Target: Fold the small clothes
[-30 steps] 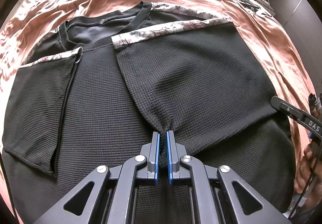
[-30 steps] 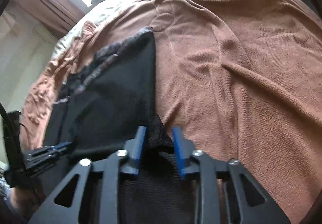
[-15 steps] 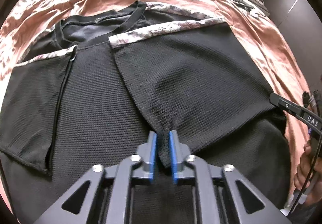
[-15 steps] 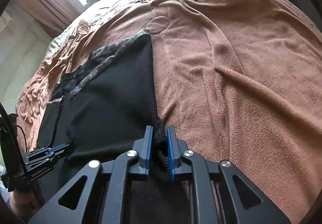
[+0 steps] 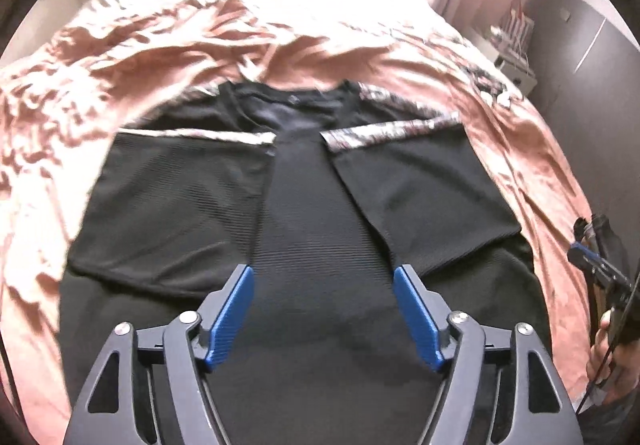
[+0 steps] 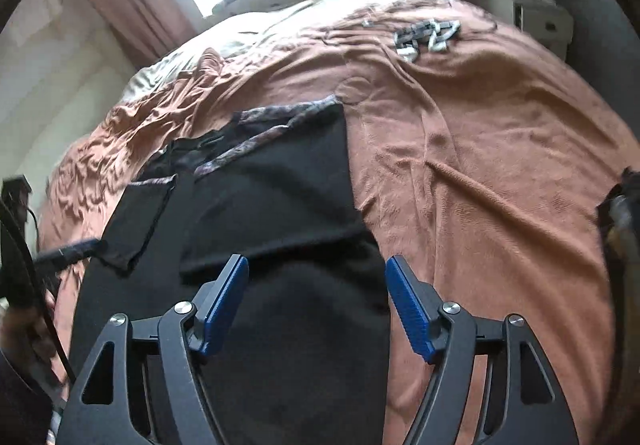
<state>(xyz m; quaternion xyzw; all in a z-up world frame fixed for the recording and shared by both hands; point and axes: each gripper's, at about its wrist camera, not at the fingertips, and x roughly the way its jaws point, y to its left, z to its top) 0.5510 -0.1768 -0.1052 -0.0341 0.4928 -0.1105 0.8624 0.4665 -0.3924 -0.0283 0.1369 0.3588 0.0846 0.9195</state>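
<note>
A black ribbed T-shirt (image 5: pixel 312 229) lies flat on the bed, neck at the far end. Both its sleeves are folded in over the body, each with a grey patterned band (image 5: pixel 388 129) along its far edge. My left gripper (image 5: pixel 322 309) is open and empty, raised over the shirt's middle. My right gripper (image 6: pixel 316 301) is open and empty above the shirt's (image 6: pixel 280 213) right edge. The right gripper also shows at the right edge of the left wrist view (image 5: pixel 600 269).
A rumpled rust-pink blanket (image 6: pixel 480 149) covers the bed around the shirt. Small grey clips (image 6: pixel 428 35) lie on it at the far right. Curtains and a window are beyond the bed, with white storage boxes (image 6: pixel 536 11) at the far right.
Both grippers have opened and let go of the folded right sleeve, then pulled back and up from the shirt. The sleeve now lies flat on the body.
</note>
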